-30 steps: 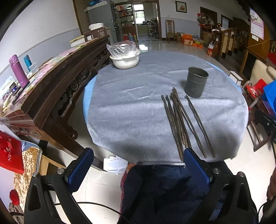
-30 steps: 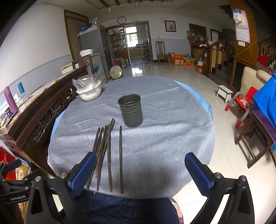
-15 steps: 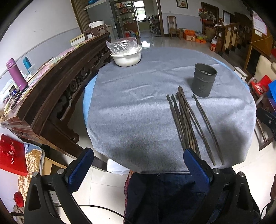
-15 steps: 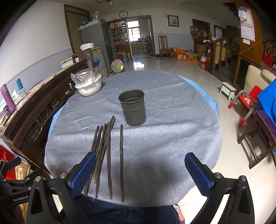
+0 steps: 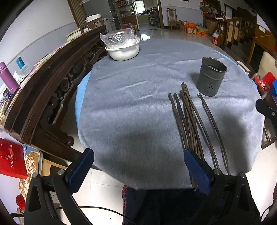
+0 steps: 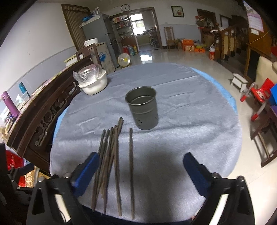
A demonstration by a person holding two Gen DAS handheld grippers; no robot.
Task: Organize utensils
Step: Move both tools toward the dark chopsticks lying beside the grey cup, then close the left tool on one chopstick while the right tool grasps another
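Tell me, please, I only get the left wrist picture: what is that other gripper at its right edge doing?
Observer: The right gripper is open. Its jaws have just been closing a little, but they grip nothing. The chopsticks lie on the cloth beneath it.
Operator: Can anyone tell the time in that room?
Observer: A round wall clock hangs above the doorway. Your picture cuts it off.
Operator: Anything else I'm missing?
Observer: A small round fan stands in the far part of the room.
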